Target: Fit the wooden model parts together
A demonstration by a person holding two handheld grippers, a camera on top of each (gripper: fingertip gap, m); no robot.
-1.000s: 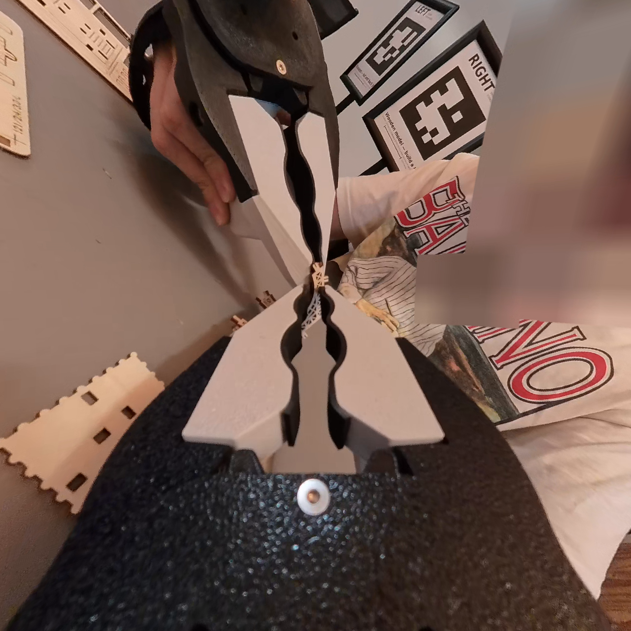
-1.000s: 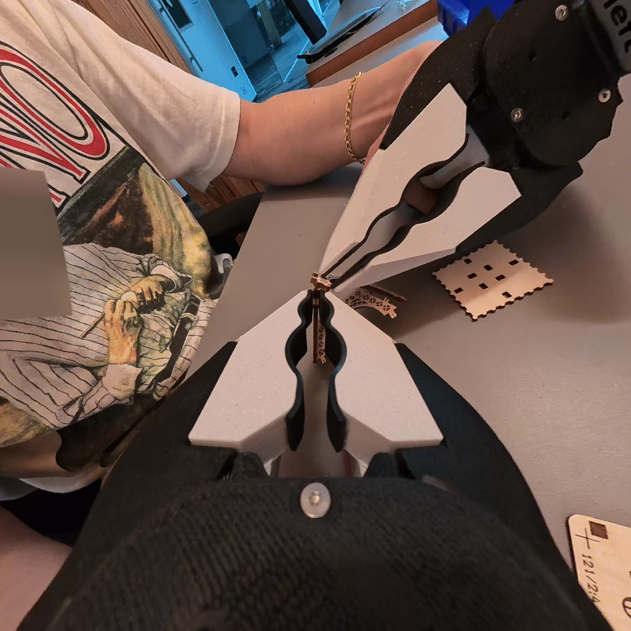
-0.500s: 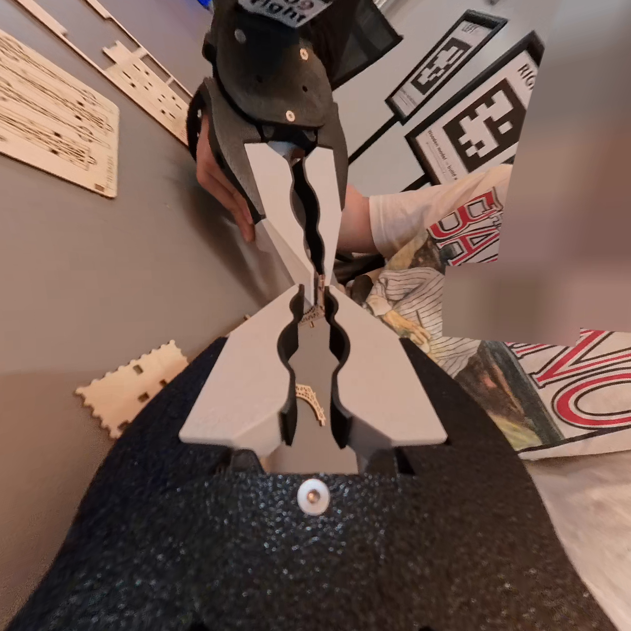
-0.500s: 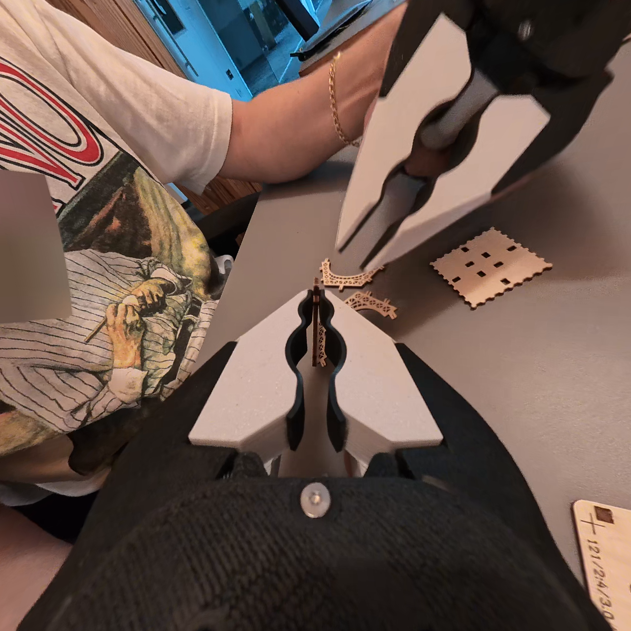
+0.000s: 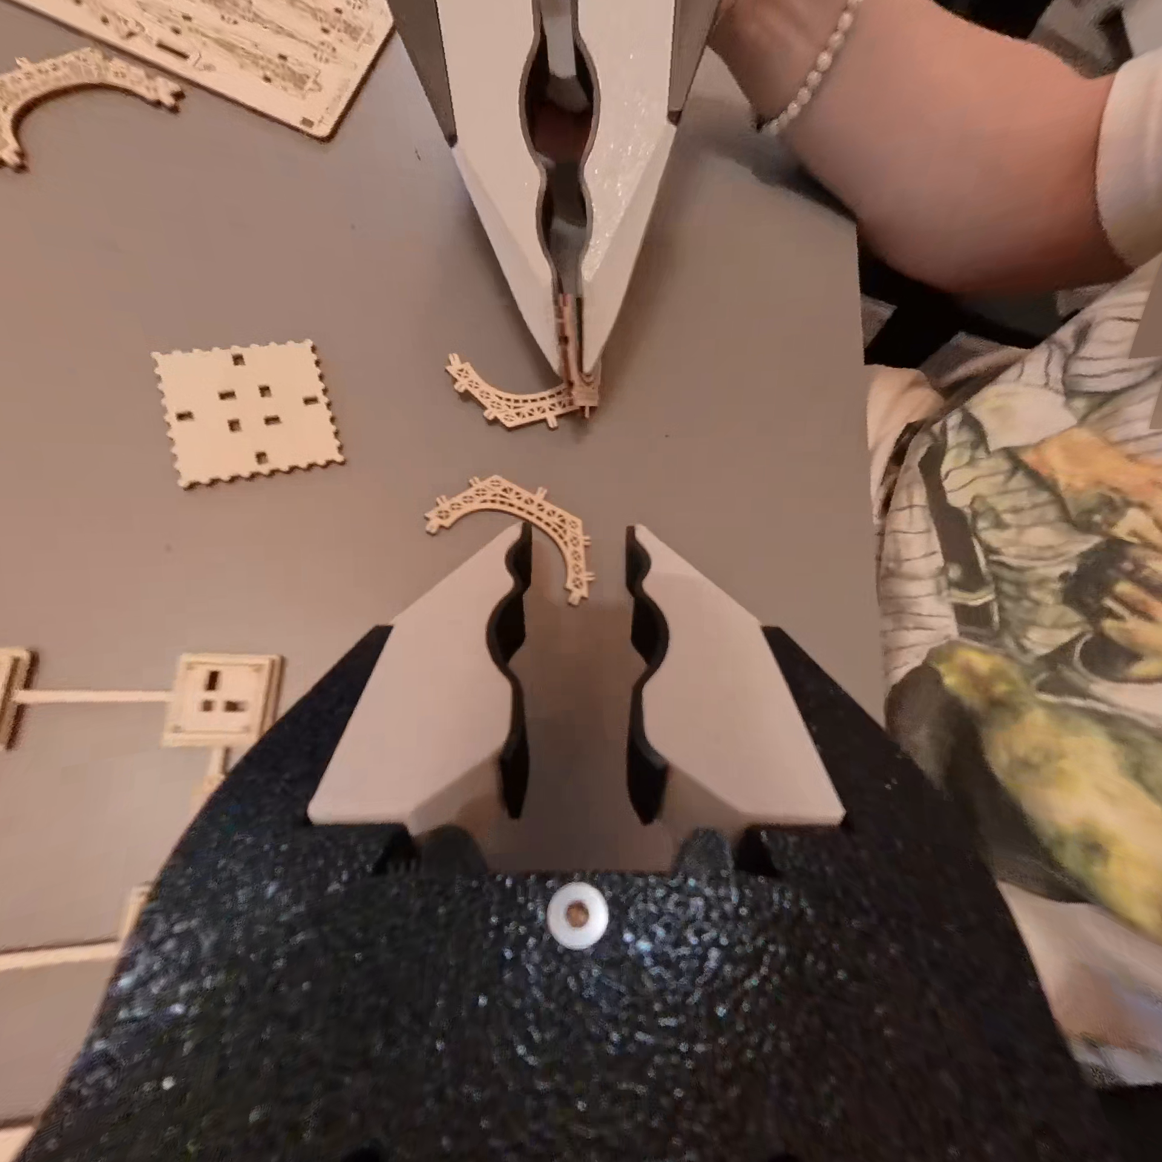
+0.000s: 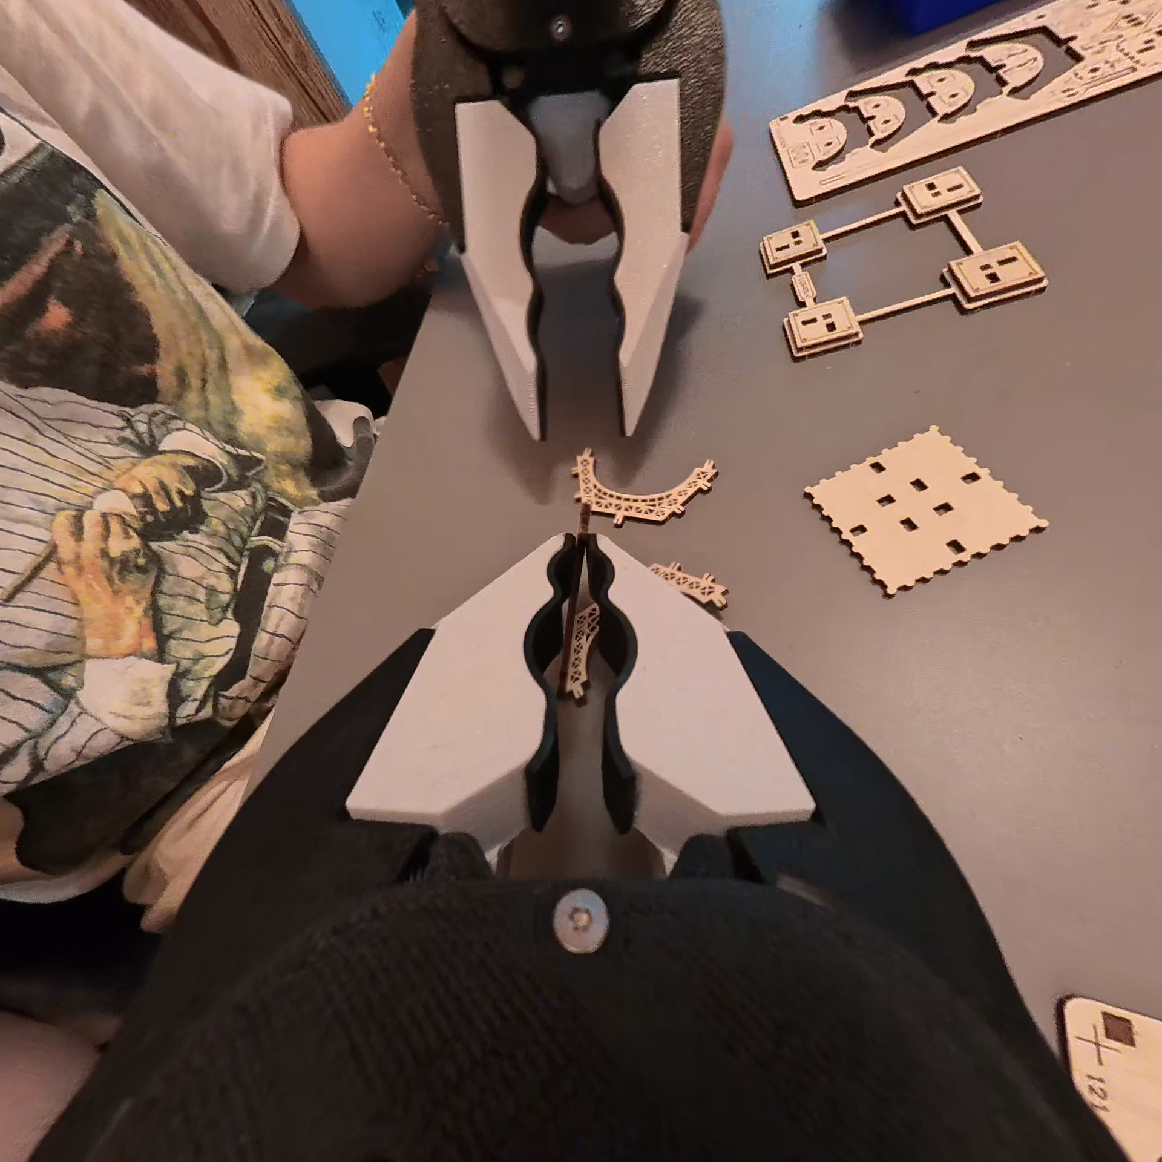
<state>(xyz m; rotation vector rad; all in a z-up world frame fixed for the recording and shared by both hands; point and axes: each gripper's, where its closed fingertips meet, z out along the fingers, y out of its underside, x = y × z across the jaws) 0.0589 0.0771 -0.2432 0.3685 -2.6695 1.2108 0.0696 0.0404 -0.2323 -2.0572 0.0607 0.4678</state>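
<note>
Left gripper (image 5: 575, 534): fingers spread, nothing between them, poised above the counter (image 5: 188, 251); in the right wrist view (image 6: 581, 434) pointing towards the right gripper.
Right gripper (image 6: 581, 537): fingers pressed together, pinching a thin lattice piece (image 6: 581, 647) on edge; tips down near the counter in the left wrist view (image 5: 572, 371).
Held piece: upright between the fingertips, its top poking past them (image 5: 568, 327).
Far arch (image 5: 515, 396): flat on the counter, one end just at the right gripper's tips; touching or not, cannot tell.
Near arch (image 5: 522, 522): flat on the counter, partly under the left fingertips, apart from the far arch.
Square plate (image 5: 248, 412): scalloped edges, small slots, flat, to the left of both arches.
Frame of four pads (image 6: 899, 264): flat, beyond the plate in the right wrist view.
Sheets (image 5: 251, 56): laser-cut, at the counter's far edge.
Large arch (image 5: 69, 88): flat, beside the sheets.
Person: printed shirt (image 6: 157, 440), bracelet on each wrist.
</note>
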